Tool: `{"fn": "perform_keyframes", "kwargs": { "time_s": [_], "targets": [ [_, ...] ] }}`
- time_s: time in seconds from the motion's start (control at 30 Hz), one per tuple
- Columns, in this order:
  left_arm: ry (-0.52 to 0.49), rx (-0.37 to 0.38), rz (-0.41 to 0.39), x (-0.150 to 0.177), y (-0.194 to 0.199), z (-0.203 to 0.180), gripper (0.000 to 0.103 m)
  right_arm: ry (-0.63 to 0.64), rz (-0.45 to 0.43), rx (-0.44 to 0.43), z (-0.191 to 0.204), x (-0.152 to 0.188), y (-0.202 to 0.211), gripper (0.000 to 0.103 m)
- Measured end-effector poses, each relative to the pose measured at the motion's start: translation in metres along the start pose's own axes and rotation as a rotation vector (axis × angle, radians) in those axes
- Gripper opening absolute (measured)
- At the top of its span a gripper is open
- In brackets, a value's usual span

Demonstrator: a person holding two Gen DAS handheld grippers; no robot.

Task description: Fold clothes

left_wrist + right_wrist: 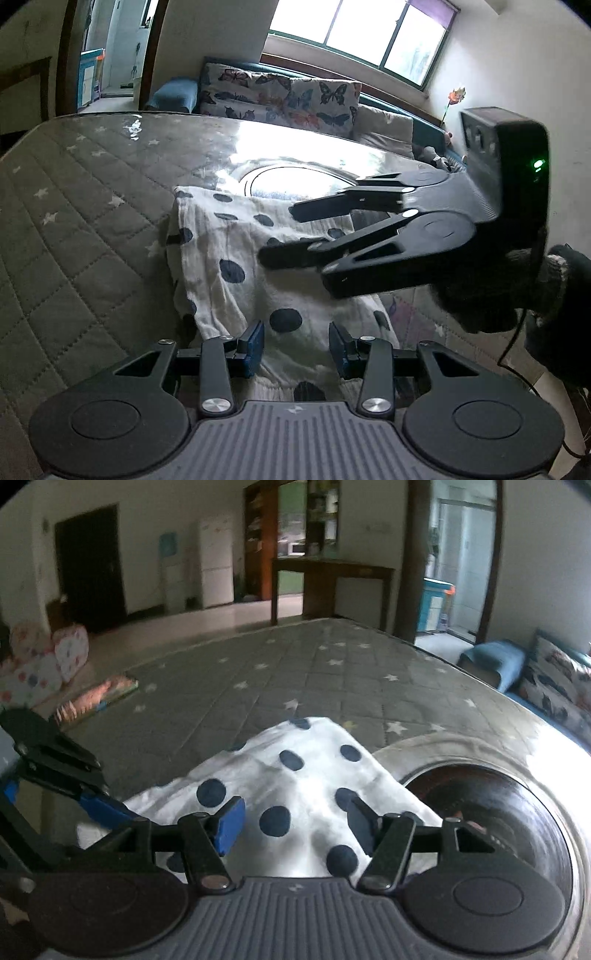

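Note:
A white cloth with dark blue dots (236,266) lies folded on a grey quilted star-print table cover (81,206). It also shows in the right wrist view (295,786). My left gripper (296,345) is open, its blue pads low over the cloth's near edge. My right gripper (295,821) is open over the cloth. In the left wrist view the right gripper (279,234) reaches in from the right above the cloth, jaws apart. The left gripper's blue finger (99,806) shows at the left of the right wrist view.
A round glass turntable (491,812) sits in the table beside the cloth. A sofa with butterfly cushions (280,96) stands behind the table under a window. A book (99,698) lies at the table's far left edge. A gloved hand (517,288) holds the right gripper.

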State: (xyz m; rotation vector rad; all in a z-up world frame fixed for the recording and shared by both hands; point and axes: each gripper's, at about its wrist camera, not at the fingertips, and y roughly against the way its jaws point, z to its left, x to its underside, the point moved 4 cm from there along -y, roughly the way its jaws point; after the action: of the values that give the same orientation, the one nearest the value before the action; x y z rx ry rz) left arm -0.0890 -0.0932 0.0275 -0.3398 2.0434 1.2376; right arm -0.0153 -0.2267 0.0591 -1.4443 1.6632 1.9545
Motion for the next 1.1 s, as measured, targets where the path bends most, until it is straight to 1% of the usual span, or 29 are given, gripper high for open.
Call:
{"fn": "perform_keyframes", "kwargs": {
  "time_s": [0.07, 0.13, 0.27, 0.43, 0.5, 0.57, 0.7, 0.8, 0.9, 1.0, 1.1],
  "targets": [
    [0.005, 0.001, -0.001, 0.001, 0.001, 0.002, 0.042, 0.014, -0.001, -0.001, 0.002, -0.002, -0.006, 0.066],
    [0.007, 0.001, -0.002, 0.000, 0.002, 0.003, 0.042, 0.028, -0.002, -0.002, 0.004, -0.003, -0.012, 0.073],
    [0.009, 0.002, 0.000, 0.001, 0.002, 0.003, 0.042, 0.056, -0.005, -0.003, 0.008, -0.007, -0.023, 0.073],
    [0.015, 0.000, 0.002, 0.000, 0.002, 0.005, 0.042, -0.004, 0.023, 0.072, -0.029, -0.003, -0.031, 0.073],
    [0.017, -0.002, 0.003, 0.000, 0.002, 0.005, 0.042, -0.034, 0.042, 0.092, -0.043, 0.000, -0.035, 0.071],
    [0.017, -0.007, 0.005, 0.000, 0.002, 0.006, 0.042, -0.080, 0.059, 0.090, -0.056, 0.005, -0.036, 0.068],
    [0.015, -0.021, 0.006, 0.000, 0.005, 0.009, 0.042, -0.172, 0.067, 0.074, -0.074, 0.013, -0.033, 0.056],
    [0.024, -0.031, 0.005, -0.001, 0.008, 0.012, 0.042, -0.211, 0.054, 0.085, -0.083, 0.014, -0.026, 0.056],
    [0.020, -0.042, -0.003, -0.002, 0.012, 0.009, 0.042, -0.269, 0.042, 0.074, -0.094, 0.014, -0.019, 0.056],
    [0.030, -0.046, -0.011, -0.001, 0.016, 0.007, 0.042, -0.332, 0.047, -0.002, -0.098, 0.017, -0.015, 0.057],
    [0.037, -0.054, -0.025, -0.002, 0.021, 0.004, 0.043, -0.341, 0.064, -0.023, -0.094, 0.021, -0.016, 0.057]
  ]
}}
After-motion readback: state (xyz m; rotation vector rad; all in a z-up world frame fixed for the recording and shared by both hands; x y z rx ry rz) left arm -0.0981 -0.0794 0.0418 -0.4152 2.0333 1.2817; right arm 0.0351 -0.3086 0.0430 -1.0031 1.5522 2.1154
